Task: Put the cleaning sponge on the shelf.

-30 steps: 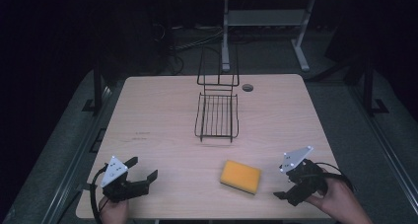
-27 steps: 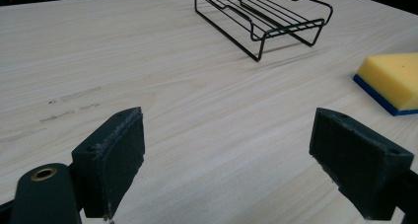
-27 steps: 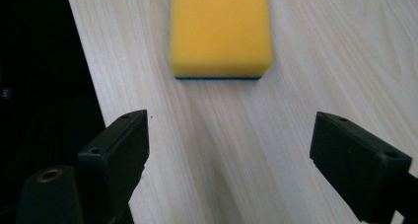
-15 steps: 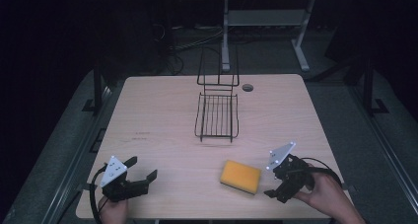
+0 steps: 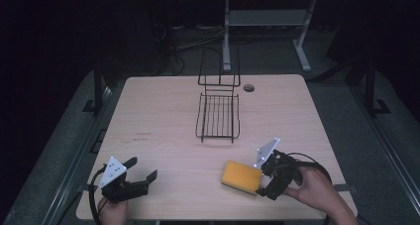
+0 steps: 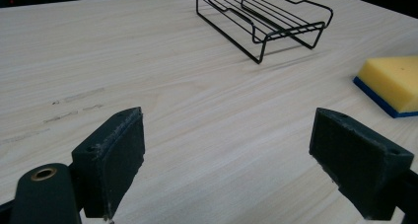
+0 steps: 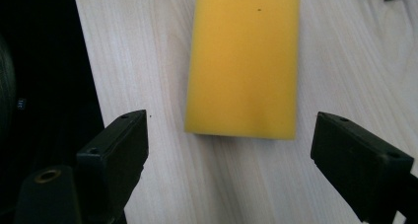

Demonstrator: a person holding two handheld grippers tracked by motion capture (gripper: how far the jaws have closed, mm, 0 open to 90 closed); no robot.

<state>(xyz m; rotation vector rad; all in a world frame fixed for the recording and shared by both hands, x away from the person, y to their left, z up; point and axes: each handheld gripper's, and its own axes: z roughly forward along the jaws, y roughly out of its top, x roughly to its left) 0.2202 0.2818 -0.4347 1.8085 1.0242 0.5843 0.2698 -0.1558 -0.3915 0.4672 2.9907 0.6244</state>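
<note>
A yellow sponge [image 5: 240,176] with a blue underside lies flat near the table's front edge, right of centre; it is also the yellow sponge [image 7: 245,61] ahead of my right jaws and the yellow sponge [image 6: 392,81] at the far right of the left gripper view. My right gripper [image 5: 262,178] is open, its jaws standing wide just short of the sponge's right end without touching it. My left gripper [image 5: 141,168] rests open at the front left corner, with bare wood between its jaws. A black wire rack [image 5: 218,115] stands at the table's middle.
The wooden table [image 5: 158,116] has a round cable hole [image 5: 248,87] at the back right. The front edge of the table [image 7: 88,86] runs close beside my right gripper's left jaw. A metal stand [image 5: 228,31] rises behind the table in the dark.
My right gripper has moved left across the front of the table, from well right of the sponge to its right end. The left gripper has stayed put.
</note>
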